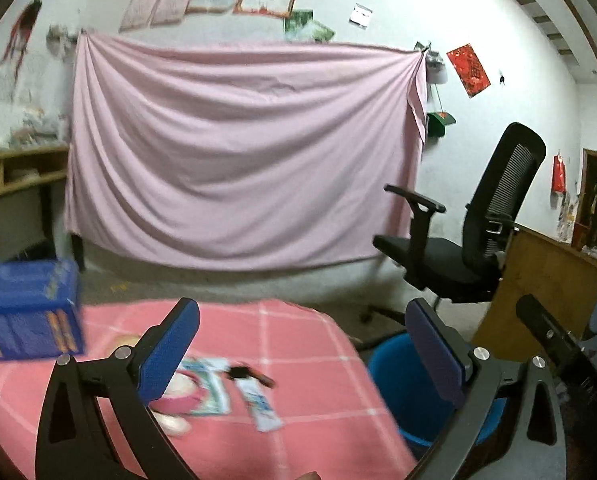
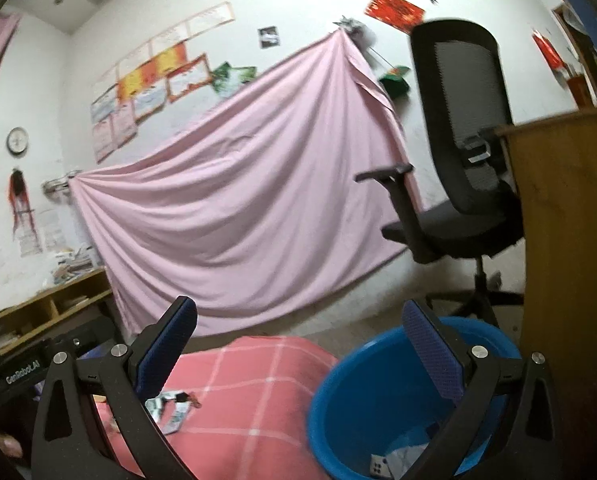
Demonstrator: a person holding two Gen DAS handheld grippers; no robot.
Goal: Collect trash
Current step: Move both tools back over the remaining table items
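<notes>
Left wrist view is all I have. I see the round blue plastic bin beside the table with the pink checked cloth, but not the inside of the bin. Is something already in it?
Observer: Yes. At the bottom of the round blue plastic bin lies crumpled whitish wrapping, and beside it a small white piece with dark dots.
Operator: Does the right gripper carry anything?
Observer: No. The right gripper is open, and nothing is between its blue pads.

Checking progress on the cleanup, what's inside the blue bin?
The blue bin holds crumpled pale scraps at its bottom. The right tool's finger covers the rest of its floor.
</notes>
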